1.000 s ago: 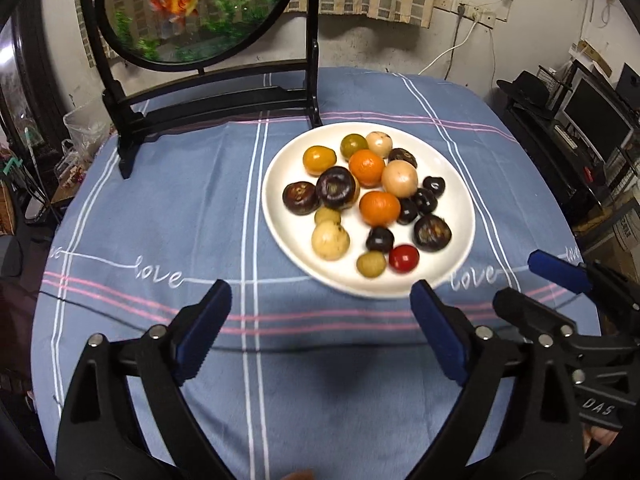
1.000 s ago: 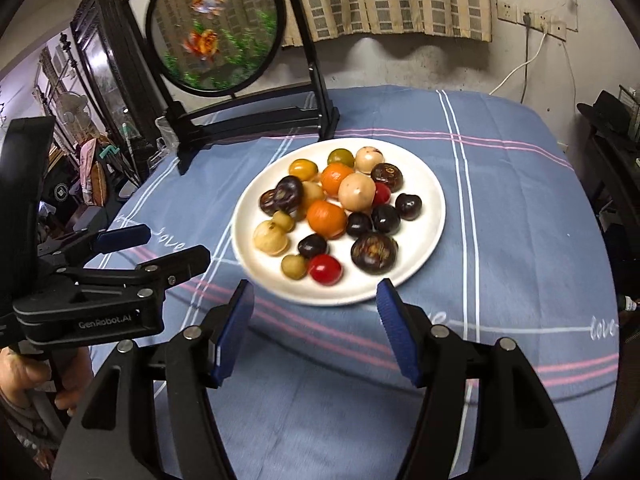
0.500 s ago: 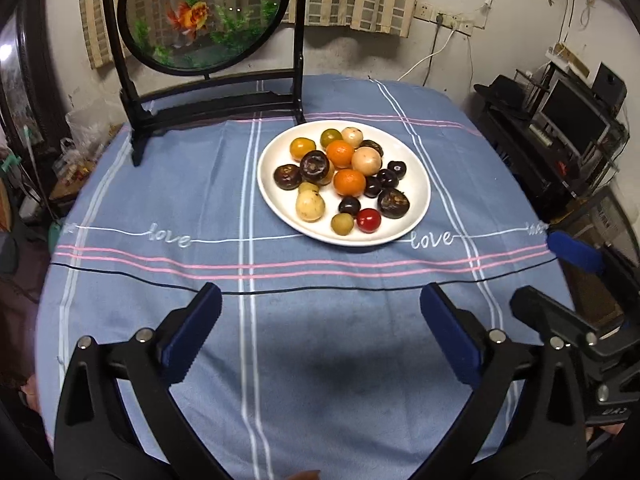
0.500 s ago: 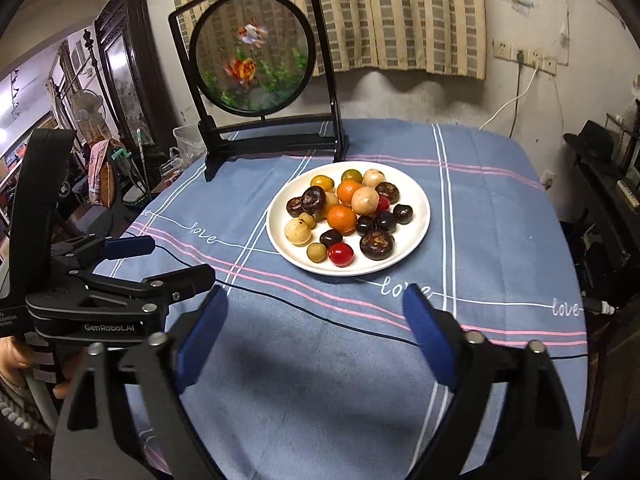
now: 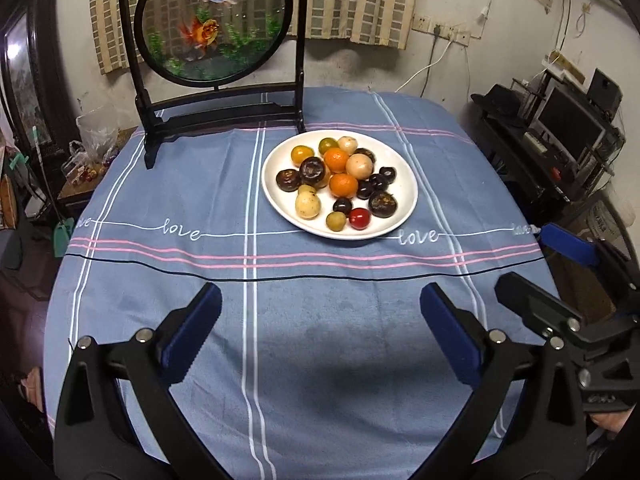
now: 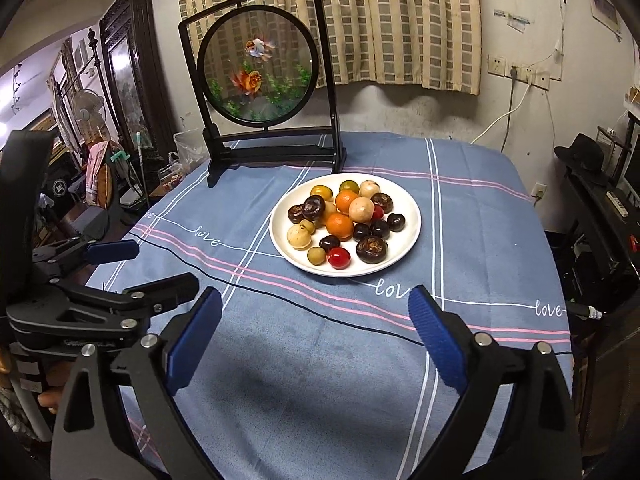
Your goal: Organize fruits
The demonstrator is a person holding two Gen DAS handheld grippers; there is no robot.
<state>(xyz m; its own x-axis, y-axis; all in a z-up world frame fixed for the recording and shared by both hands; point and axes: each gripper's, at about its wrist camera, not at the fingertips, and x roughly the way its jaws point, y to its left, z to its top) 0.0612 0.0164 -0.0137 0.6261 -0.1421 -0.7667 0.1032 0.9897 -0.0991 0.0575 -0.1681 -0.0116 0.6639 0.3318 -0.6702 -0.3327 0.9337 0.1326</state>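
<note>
1. On the far-right half of the desk (image 5: 320,360), a white round plate (image 5: 400,216), flat on the blue striped cloth (image 5: 180,200), just near of the black stand of a round goldfish screen (image 5: 212,24).
2. In the plate, a loose cluster of small fruits (image 5: 340,178), touching or nearly touching, some heaped at the middle.
3. Two oranges (image 5: 343,185) at the centre, bright and glossy; dark brown, flattish rounds at left (image 5: 289,180) and near right (image 5: 383,203), with small black ones between.
4. A pale yellow fruit (image 5: 308,205) at near left, a tan one at centre right, a red cherry tomato (image 5: 359,218) and a small green fruit (image 5: 335,221) side by side at the near rim; yellow and green ones at the far rim.
5. Nearly all round, so no clear long axis; the flattish dark ones lying with broad faces up or tilted.
6. Left gripper (image 5: 320,320) spread wide, nothing between the blue pads, over bare cloth near of the plate and well apart from it.
7. Right gripper (image 6: 312,320) likewise empty and wide, jaws just opened further; beside the left gripper, over the near cloth, pointed toward the plate.
8. "love" lettering in white on the cloth just near of the plate rim.
</note>
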